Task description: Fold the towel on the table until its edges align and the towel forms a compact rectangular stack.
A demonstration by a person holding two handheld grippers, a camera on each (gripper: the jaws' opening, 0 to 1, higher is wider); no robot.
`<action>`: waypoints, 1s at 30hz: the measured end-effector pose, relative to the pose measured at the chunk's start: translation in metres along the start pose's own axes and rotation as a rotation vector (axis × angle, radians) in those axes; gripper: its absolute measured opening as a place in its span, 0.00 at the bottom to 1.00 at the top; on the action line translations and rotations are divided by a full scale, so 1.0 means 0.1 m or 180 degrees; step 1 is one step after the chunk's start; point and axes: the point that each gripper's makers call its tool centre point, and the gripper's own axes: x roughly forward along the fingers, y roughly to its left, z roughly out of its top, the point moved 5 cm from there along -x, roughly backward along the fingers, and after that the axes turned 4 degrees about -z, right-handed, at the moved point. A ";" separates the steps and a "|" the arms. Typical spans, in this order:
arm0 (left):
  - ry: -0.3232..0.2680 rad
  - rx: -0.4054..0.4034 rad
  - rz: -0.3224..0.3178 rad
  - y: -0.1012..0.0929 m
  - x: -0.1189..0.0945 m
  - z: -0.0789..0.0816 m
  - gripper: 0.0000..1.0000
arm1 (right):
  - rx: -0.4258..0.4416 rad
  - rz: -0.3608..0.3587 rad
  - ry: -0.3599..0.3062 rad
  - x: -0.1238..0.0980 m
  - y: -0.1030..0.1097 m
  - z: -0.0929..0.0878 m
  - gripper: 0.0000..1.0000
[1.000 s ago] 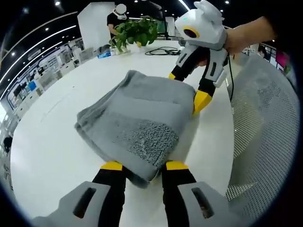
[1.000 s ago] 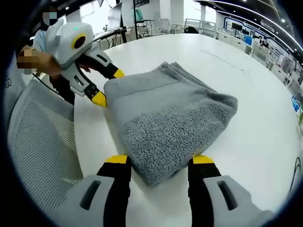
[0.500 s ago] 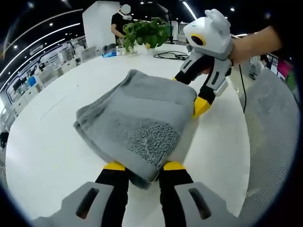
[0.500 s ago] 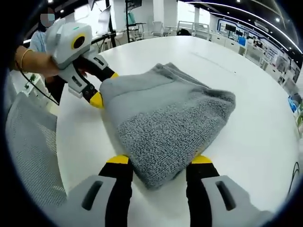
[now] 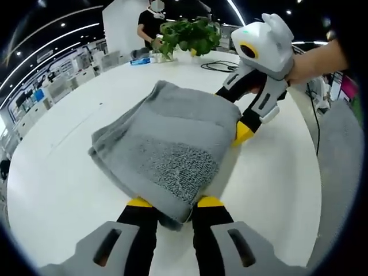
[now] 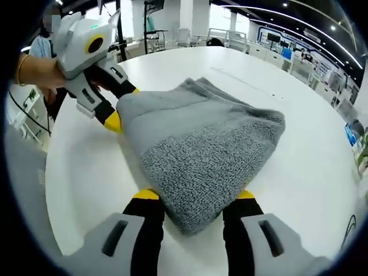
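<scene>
A: Where does the towel (image 5: 167, 146) sit?

B: On the white surface (image 5: 63, 172), already folded into a thick grey bundle. Taking the towel as the landmark, the potted plant (image 5: 190, 35) stands well beyond its far edge, with a black cable (image 5: 221, 66) lying near the plant.

A: And the grippers?

B: In the left gripper view, the left gripper (image 5: 169, 204) has its yellow-tipped jaws either side of the towel's near corner, nipped in on the cloth. The right gripper (image 5: 233, 115) is at the opposite corner, with the cloth between its jaws. In the right gripper view it is mirrored: the right gripper (image 6: 192, 198) grasps its own corner of the towel (image 6: 201, 144), and the left gripper (image 6: 123, 106) bites the far one.

A: What has changed in the last second?

B: Little in the cloth itself. The jaws have drawn slightly closer on each corner, and the mesh chair that sat beside the towel has slid out of both views, which reads as the cameras shifting with the hands.

A: Meaning for the task?

B: I judge the folding is nearly done; the stack looks compact, though its edges run at a slant, so a squaring tug or a final fold may remain.
</scene>
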 end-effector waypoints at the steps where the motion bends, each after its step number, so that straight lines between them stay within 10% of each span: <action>1: -0.0026 -0.0027 0.0021 0.04 0.01 0.01 0.23 | 0.0003 0.0002 0.0010 0.01 -0.01 0.00 0.39; 30: -0.0062 -0.0107 0.0183 0.15 0.08 0.06 0.22 | 0.0373 -0.0337 -0.0456 0.13 -0.08 0.04 0.40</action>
